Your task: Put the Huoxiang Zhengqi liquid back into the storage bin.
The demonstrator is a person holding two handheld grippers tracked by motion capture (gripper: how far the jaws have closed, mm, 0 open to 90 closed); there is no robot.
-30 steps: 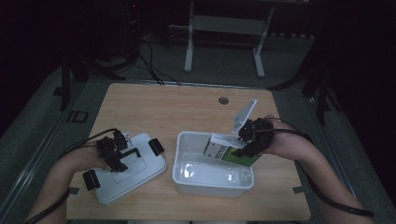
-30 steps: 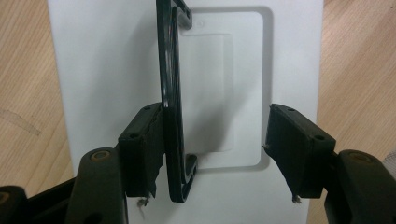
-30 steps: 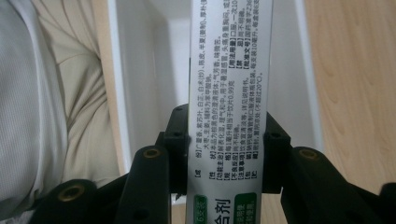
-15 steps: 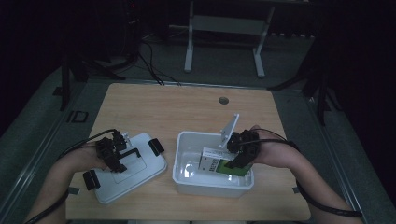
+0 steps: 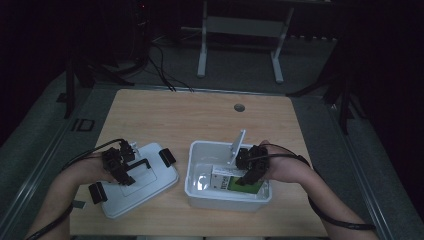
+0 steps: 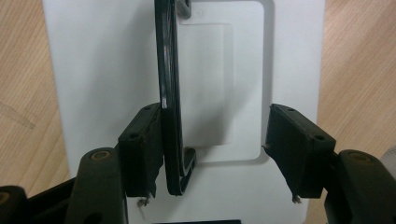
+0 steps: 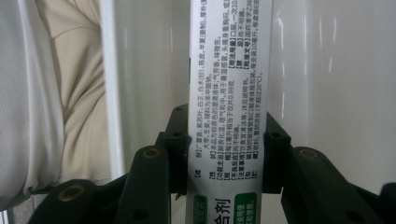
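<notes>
The medicine box [image 5: 235, 179], a white carton with green print, lay low inside the white plastic bin [image 5: 200, 152], near the bin's right wall and close to its floor. The right gripper [image 7: 227, 154] pinched it across its narrow faces, both pads flat against the printed cardboard. It looked light and thin-walled, a carton that would dent if squeezed harder; the matt card seemed to offer fair friction, so a modest pinch across the narrow sides, near the middle of its length, appeared the sound place to hold it. The bin's glossy walls stood just beside the jaws, leaving little room to spread them there. To the left of the bin, well apart from it, the bin's white lid [image 5: 145, 187] lay flat on the wooden table [image 5: 180, 115]. The left gripper [image 6: 215, 149] rested over it with jaws spread, one pad touching the black clip [image 6: 170, 98] that stood on edge on the lid, the other pad clear of it
</notes>
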